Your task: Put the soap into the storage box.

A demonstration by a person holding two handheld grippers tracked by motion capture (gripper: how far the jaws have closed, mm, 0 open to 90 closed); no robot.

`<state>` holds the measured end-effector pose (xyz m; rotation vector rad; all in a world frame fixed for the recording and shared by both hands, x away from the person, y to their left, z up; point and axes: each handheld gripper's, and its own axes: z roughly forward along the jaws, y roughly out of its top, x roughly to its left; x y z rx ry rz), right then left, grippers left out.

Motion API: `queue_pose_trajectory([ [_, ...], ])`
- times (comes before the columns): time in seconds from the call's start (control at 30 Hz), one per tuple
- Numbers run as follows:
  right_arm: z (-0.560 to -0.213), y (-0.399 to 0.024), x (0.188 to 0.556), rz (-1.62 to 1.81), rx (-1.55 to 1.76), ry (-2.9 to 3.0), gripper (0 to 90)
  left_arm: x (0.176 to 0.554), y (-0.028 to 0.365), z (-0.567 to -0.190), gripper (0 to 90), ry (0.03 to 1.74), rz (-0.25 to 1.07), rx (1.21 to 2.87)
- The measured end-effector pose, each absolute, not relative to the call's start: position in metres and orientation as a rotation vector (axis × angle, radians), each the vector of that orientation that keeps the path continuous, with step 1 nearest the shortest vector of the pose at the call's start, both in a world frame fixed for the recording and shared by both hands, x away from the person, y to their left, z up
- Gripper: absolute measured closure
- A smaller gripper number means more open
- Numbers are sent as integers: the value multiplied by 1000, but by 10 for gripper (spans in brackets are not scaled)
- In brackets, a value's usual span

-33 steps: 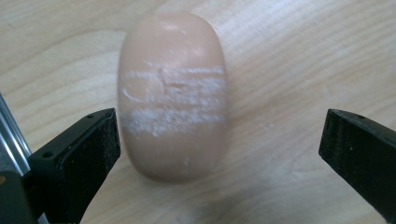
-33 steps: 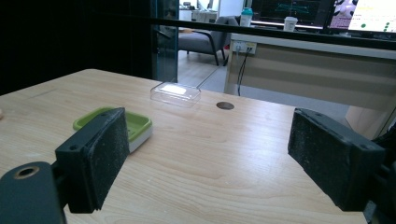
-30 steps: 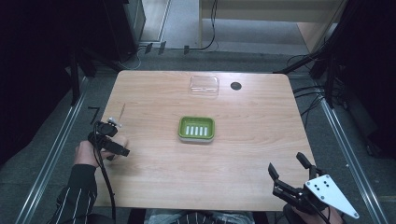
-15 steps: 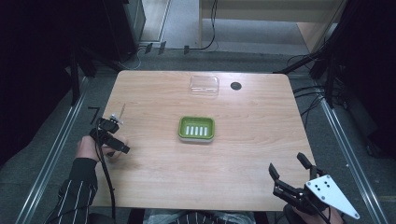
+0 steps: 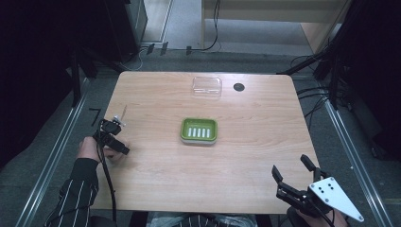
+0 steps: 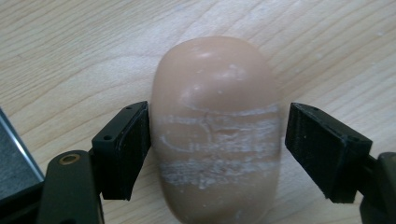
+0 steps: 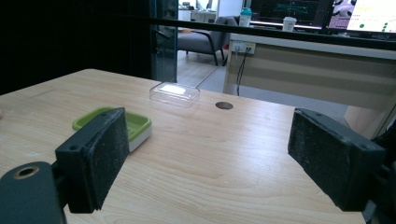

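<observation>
Left gripper (image 6: 217, 149) is pointing down at the counter (image 5: 246, 156), its fingers (image 6: 123, 149) having just been closing around the soap (image 6: 217, 130). The soap is lying on the counter between them: the left-hand finger is touching its side, the right-hand one is sitting just beside it with a thin gap. Right gripper (image 7: 210, 158) is hovering over the near counter edge, fingers (image 7: 95, 158) standing wide apart, nothing between them. Ahead of them, a green dish (image 7: 133, 123); beyond it, a clear box (image 7: 175, 93).
</observation>
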<state>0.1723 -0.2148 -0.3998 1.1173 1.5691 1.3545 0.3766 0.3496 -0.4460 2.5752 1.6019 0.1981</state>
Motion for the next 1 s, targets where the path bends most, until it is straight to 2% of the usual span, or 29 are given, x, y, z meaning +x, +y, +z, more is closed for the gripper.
queue_pose_trajectory([
  [0.07,-400,-215,172,1355,1115,1570,132,377,350,-447,285,1599,192,2580],
  [0.2,-400,-215,172,1356,1118,1567,132,377,350,-447,321,1605,186,2570],
  [0.4,-400,-215,172,1355,1119,1569,132,375,350,-448,331,1611,202,2547],
  [1.0,-400,-214,172,1353,1117,1573,132,369,330,-440,334,1492,196,2642],
])
